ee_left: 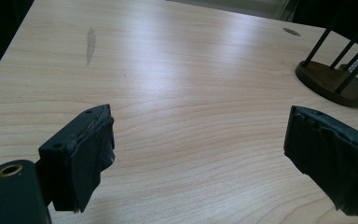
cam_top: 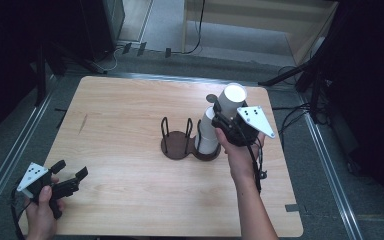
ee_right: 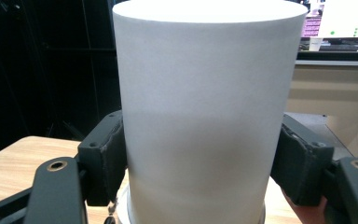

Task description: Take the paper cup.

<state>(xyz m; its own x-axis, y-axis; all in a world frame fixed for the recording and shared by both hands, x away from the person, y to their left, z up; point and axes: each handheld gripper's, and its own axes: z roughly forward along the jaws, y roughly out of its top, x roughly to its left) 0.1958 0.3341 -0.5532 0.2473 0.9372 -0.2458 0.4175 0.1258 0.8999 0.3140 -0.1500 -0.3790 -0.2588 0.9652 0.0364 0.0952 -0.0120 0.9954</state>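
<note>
My right gripper [cam_top: 224, 119] is shut on a white paper cup [cam_top: 231, 98] and holds it tilted above the table's right half. In the right gripper view the cup [ee_right: 205, 93] stands between both pads [ee_right: 106, 158], which press on its sides. Just below it, another white cup [cam_top: 208, 134] sits upside down in the right bay of a dark wooden rack [cam_top: 179, 148] with thin upright rods. My left gripper [cam_top: 73, 171] rests low at the table's front left corner, open with nothing between its pads [ee_left: 91, 154]. The rack [ee_left: 328, 81] stands far off in the left gripper view.
The rack's left bay [cam_top: 172, 135] holds no cup. The light wooden table [cam_top: 120, 115] has a small dark hole [cam_top: 211, 98] near its far edge. Dark stands and cables [cam_top: 300, 75] surround the table on the floor.
</note>
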